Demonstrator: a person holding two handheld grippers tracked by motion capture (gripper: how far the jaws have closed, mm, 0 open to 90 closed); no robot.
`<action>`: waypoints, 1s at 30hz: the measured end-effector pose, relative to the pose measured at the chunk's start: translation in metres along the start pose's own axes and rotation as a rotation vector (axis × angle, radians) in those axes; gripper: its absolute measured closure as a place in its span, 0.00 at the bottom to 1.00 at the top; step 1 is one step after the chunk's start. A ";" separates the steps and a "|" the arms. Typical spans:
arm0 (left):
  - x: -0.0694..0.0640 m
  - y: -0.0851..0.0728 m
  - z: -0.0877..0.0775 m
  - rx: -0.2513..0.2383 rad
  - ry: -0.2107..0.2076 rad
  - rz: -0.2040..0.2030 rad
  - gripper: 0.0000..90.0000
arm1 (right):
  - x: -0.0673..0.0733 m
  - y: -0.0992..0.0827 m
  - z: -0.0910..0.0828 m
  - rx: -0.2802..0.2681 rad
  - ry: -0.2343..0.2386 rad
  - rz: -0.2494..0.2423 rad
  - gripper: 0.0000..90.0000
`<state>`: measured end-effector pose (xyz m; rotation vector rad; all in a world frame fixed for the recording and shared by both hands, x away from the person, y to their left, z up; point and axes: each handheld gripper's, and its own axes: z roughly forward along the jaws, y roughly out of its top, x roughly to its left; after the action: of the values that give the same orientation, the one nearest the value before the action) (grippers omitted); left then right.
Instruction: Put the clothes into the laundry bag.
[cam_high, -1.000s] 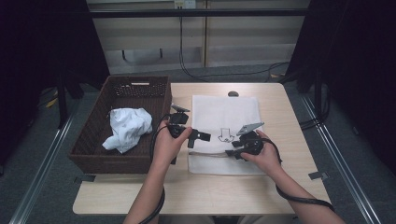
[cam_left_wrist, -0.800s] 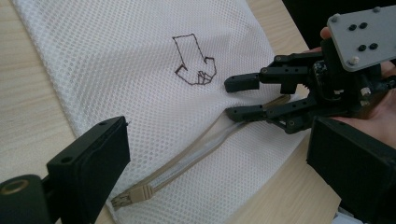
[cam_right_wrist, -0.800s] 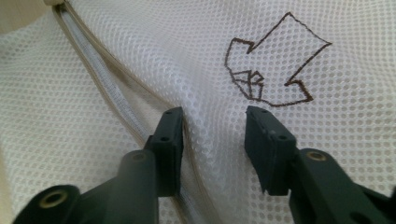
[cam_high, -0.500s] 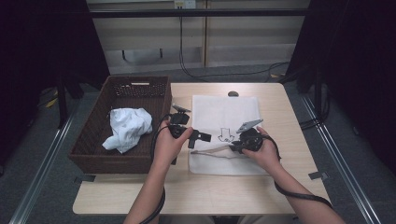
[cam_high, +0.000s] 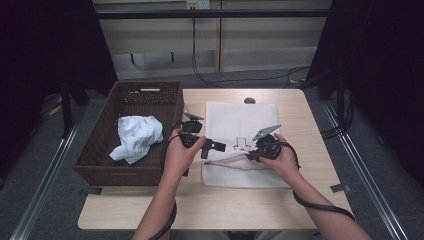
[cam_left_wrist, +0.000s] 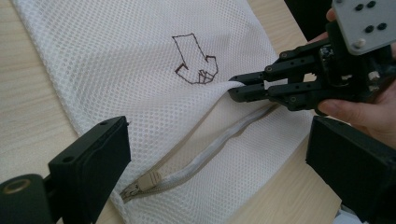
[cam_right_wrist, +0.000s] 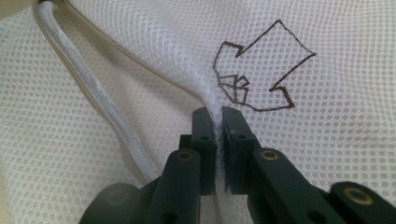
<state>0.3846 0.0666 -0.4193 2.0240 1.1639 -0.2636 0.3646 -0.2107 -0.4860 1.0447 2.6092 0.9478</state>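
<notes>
With the right claw (cam_right_wrist: 218, 122) having just been closing, now pinched on the upper lip of the white mesh zip bag (cam_high: 235, 120) lying on the table (cam_high: 300, 200), the wide-open, empty left claw (cam_left_wrist: 219, 163) should probably grab the lower edge next.

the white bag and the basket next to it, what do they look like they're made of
The white bag looks like soft synthetic mesh, matte: rows of small holes, and it puckers where the right gripper pinches it. The basket looks like dark brown woven wicker or rattan, possibly plastic imitation: its walls show a woven texture.
</notes>
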 end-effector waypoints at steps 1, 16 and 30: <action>0.000 0.000 0.000 0.002 0.000 0.005 0.07 | 0.000 0.001 -0.001 0.002 -0.001 0.001 0.95; -0.003 0.000 0.002 -0.014 -0.005 -0.017 0.07 | -0.003 0.016 -0.016 0.001 0.028 -0.008 0.97; -0.002 0.000 -0.001 -0.006 0.000 0.011 0.07 | -0.006 0.029 -0.028 -0.012 0.037 -0.022 0.97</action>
<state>0.3836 0.0662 -0.4178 2.0240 1.1521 -0.2544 0.3751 -0.2127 -0.4464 1.0033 2.6356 0.9861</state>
